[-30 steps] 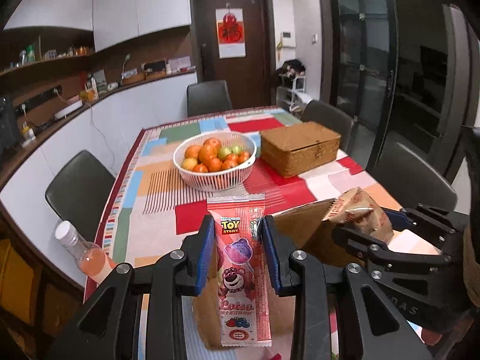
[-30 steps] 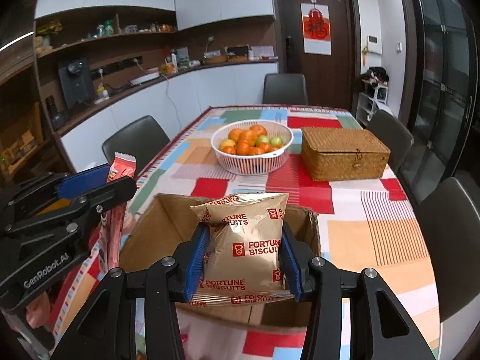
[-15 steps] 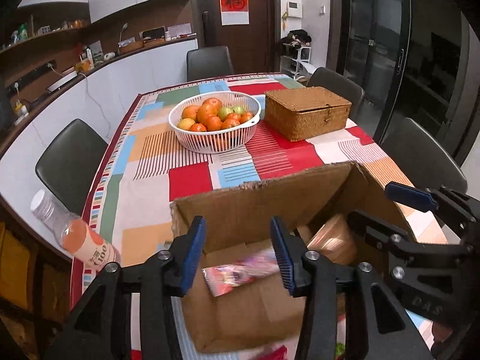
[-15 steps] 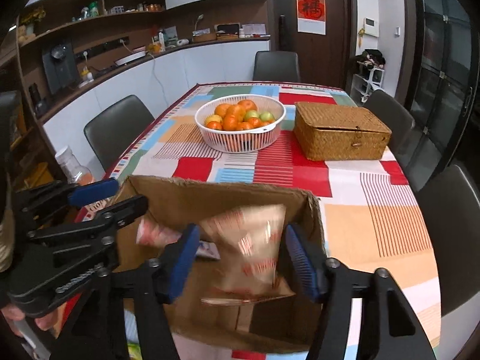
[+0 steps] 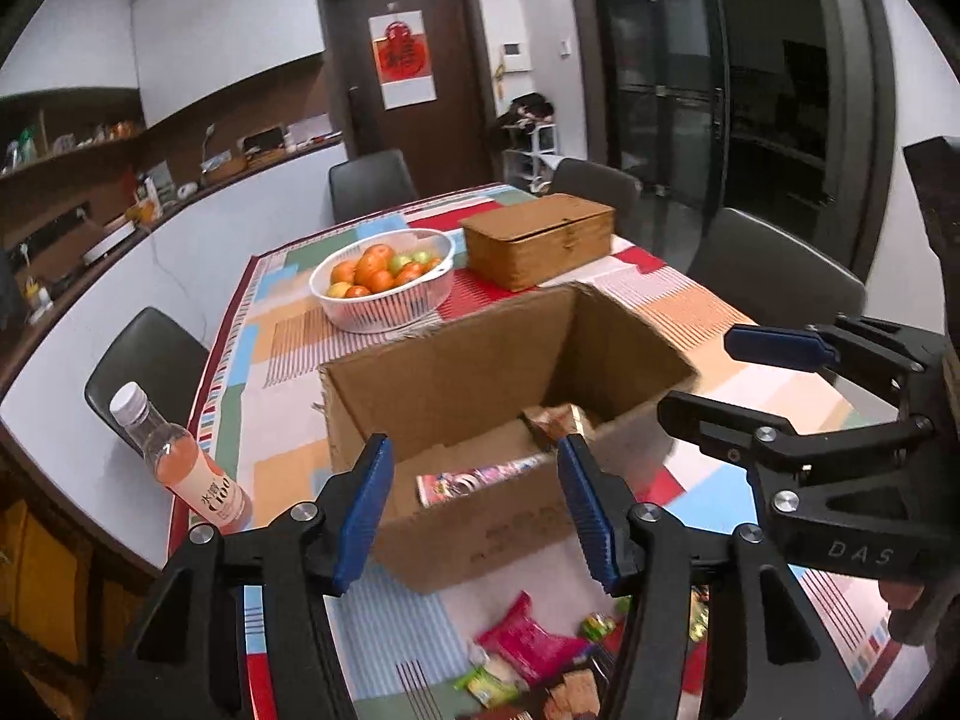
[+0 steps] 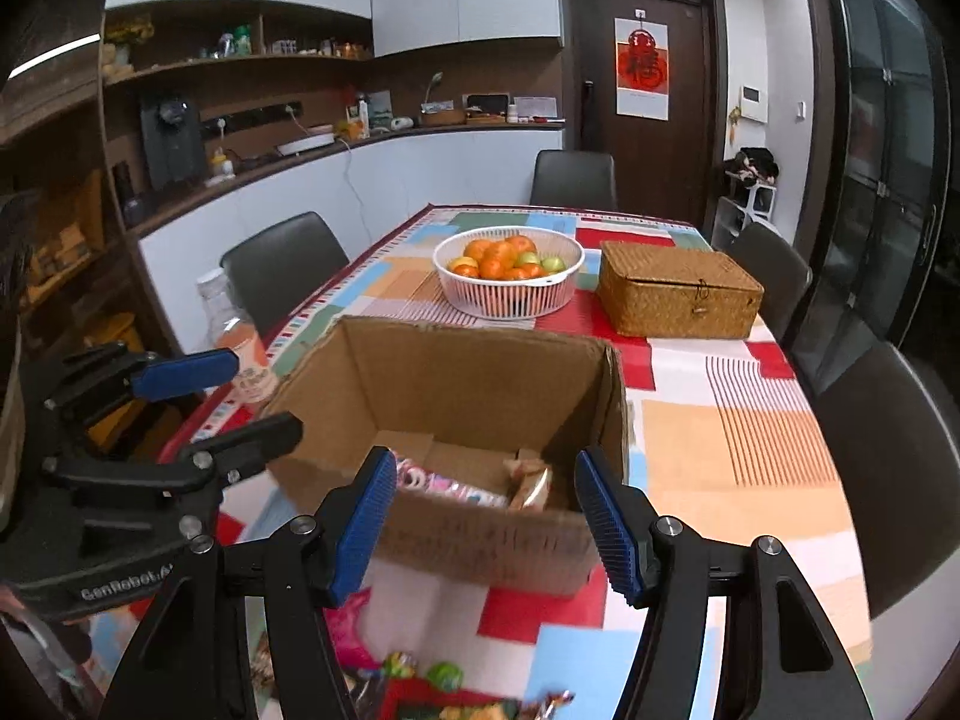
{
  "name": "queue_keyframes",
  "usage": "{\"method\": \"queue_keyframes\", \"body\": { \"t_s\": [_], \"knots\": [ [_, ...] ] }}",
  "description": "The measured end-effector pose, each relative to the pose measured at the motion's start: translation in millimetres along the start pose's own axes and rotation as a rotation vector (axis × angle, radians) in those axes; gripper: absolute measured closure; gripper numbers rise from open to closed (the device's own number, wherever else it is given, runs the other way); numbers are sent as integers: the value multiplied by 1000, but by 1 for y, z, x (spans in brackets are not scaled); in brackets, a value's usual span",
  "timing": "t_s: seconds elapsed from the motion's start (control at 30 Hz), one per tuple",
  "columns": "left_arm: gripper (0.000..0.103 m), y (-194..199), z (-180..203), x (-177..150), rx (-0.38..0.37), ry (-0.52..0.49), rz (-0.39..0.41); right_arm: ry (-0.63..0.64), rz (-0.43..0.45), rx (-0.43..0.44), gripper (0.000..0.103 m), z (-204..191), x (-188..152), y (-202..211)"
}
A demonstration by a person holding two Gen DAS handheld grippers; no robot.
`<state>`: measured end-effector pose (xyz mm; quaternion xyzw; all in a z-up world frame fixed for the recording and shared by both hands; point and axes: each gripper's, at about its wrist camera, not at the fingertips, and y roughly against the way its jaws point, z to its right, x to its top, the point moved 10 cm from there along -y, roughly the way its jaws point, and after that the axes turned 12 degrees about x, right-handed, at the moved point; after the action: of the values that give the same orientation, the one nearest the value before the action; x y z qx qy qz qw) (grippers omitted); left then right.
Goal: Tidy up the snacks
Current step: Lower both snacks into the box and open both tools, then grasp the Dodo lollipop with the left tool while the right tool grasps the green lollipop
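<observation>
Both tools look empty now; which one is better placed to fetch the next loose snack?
Left, marginally. Both the left tool and right tool are open above the cardboard box, but the pink packet lies plainly just below the left tool.

Both my wrist views are lit by soft, even indoor light from above, bright on the white walls and dimmer toward the dark door and glass cabinets. A ceiling light strip (image 6: pixel 54 54) glares at the right view's upper left. Shadows are faint. The fisheye bends walls and shelves hard near the rim, with black corners. Loose snack packets (image 5: pixel 528 642) near my tongs look smeared with motion blur, and the cardboard box (image 6: pixel 480 546) has a soft near wall
</observation>
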<state>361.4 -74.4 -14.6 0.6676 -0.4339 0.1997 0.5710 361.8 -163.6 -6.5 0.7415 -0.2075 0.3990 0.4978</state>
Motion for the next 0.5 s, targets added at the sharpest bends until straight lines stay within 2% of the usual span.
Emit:
{"method": "queue_keyframes", "body": {
  "t_s": [0.2,0.5],
  "knots": [
    [44,16,19,-24,-29,-50,-8,13,-14,-14,40,-4,-30,17],
    [40,6,47,-72,-79,-124,-88,7,-126,-2,40,-5,-88,11]
  ]
}}
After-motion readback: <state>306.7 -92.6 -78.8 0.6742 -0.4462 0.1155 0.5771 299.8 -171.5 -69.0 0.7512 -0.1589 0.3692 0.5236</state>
